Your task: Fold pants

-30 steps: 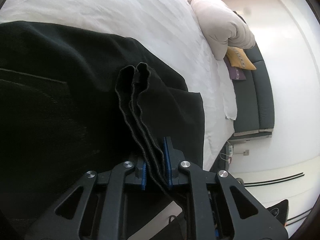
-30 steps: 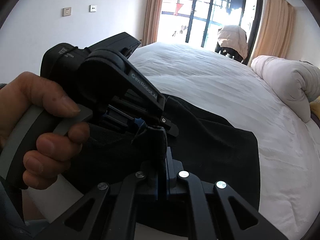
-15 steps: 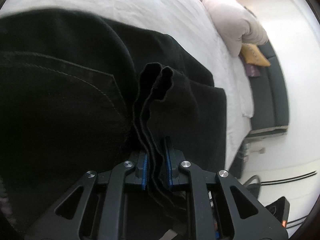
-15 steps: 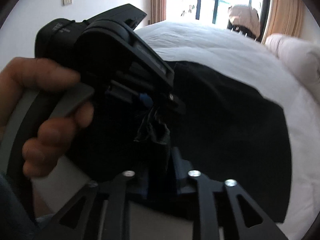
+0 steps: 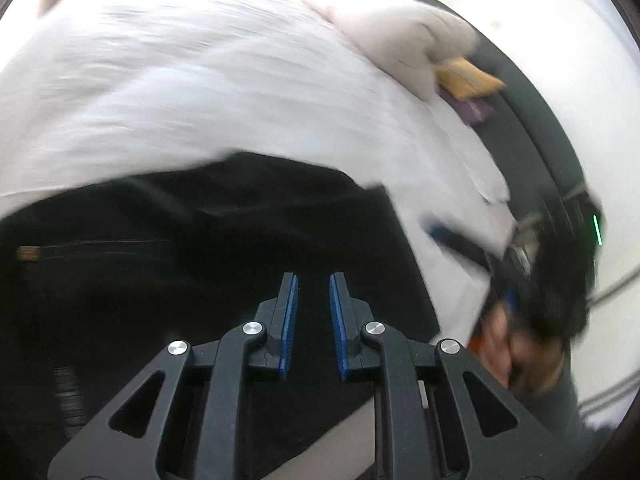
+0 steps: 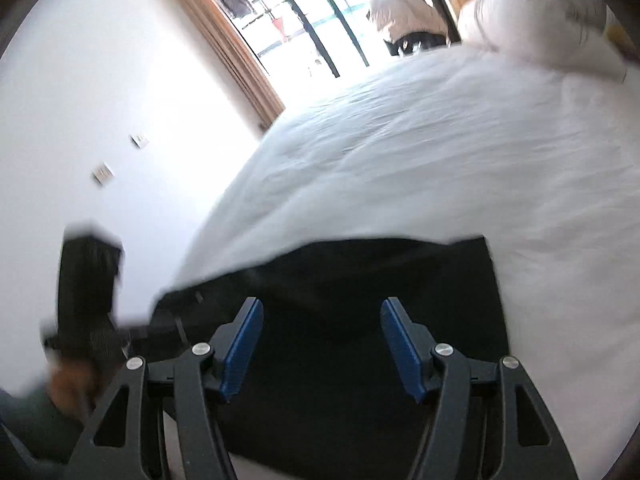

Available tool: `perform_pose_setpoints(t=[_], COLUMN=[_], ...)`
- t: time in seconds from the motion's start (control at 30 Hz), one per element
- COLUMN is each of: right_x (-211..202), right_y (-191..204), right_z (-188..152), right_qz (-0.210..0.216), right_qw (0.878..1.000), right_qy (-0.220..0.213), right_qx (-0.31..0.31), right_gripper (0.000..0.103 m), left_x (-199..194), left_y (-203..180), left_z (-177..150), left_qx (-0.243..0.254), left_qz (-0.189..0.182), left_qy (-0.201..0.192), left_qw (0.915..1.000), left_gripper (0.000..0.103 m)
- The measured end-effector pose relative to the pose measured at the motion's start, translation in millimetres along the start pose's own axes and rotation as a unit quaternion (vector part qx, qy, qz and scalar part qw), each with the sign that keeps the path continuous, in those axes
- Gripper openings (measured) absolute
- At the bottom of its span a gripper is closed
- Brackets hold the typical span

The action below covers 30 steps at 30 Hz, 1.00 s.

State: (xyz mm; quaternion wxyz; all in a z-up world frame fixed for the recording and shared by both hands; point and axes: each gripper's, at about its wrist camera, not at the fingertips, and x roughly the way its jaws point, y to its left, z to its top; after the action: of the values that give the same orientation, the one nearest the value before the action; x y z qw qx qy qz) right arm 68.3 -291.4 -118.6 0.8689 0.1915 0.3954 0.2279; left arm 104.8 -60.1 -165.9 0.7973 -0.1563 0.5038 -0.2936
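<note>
The jaws of the left gripper (image 5: 313,300) stand a narrow way apart and are opening, their 2 blue pads (image 5: 289,320) bare, with no cloth pinched between them; the black pants (image 5: 200,248) show only as the dark ground beyond the gap. The jaws of the right gripper (image 6: 322,332) are spread wide and opening too, released, with the pants (image 6: 360,312) lying below and beyond them and nothing pressed by either blue pad (image 6: 400,348). The pants lie folded flat at the near edge of the bed (image 5: 200,92), on its white sheet, with a straight far edge and a squared corner toward the right. In the left wrist view a small brown tag (image 5: 28,254) and a line of stitching show on the left part of the pants. At the far right of the bed lies a bunched pale duvet (image 5: 400,28), with a yellow cushion (image 5: 468,78) just beside it. In the right wrist view a window with tan curtains (image 6: 236,60) stands at the far side of the room, and the left gripper appears low on the left as a blurred black body (image 6: 88,292) just beside the near left corner of the pants. Both views are smeared with motion.
</note>
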Motion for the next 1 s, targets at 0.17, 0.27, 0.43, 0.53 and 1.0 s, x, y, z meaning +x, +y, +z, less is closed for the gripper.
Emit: perform_pose_setpoints(t=[0.17,0.27,0.43,0.53,1.0], right_x=[64,84,50,19,-12], right_y=[-74,-102,-103,-80,-67], right_z=[25,18,16,-7,-86], right_qz=[-0.002,-0.023,-0.027,0.031,0.052], right_qw=[0.994,0.990,0.988,0.987,0.981], right_qy=[0.049,0.055,0.027,0.018,0.035], right_qx=[0.101,0.126,0.153,0.154,0.181], right_gripper=[0.064,0.043,0.042,0.057,0.080], left_x=[61,68,41,27,-2], left_y=[-6,14,8,-3,15], left_z=[-29,-36,-40,-52,-86], left_qx=[0.030,0.005,0.024,0.044,0.001], left_qz=[0.011,-0.017,-0.001,-0.026,0.028], left_qy=[0.069,0.063,0.042,0.023,-0.006], left_qw=[0.9971,0.9979,0.9988,0.9984,0.9996], left_gripper=[0.016,0.016,0.016,0.016,0.016])
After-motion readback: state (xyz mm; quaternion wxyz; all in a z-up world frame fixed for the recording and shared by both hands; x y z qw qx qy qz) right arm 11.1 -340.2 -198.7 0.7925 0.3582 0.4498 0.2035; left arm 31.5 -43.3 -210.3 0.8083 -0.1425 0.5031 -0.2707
